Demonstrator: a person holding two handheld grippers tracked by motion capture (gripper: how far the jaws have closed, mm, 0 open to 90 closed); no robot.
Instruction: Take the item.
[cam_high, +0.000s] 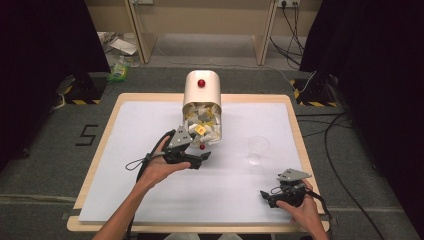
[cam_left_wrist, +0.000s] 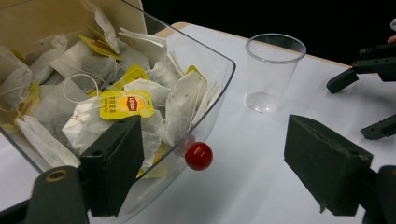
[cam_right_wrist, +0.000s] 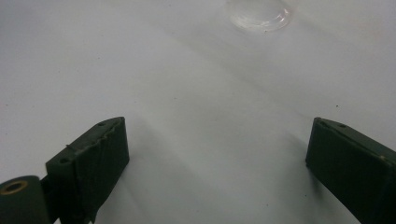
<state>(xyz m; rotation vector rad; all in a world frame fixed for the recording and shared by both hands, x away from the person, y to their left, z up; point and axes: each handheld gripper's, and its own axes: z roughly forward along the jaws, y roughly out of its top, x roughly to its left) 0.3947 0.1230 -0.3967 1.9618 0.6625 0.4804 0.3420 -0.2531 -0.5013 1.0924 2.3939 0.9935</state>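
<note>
I have the left gripper (cam_left_wrist: 215, 172) spread wide at the open clear lid (cam_left_wrist: 205, 93) of the tea bag box (cam_high: 202, 107), gripping nothing. The box stands mid-table by the far edge. My right gripper (cam_right_wrist: 217, 163) rests wide open and empty near the near right corner, the plastic cup (cam_high: 258, 149) between them.

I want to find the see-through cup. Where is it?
In the high view, the clear plastic cup stands upright on the white table, right of the tea bag container, ahead of the right gripper.

Both bare-armed hands carry black tongs, the left tongs (cam_high: 202, 156) and right tongs (cam_high: 265, 196), each topped by a grey three-cornered plate and trailing a black cable.
</note>
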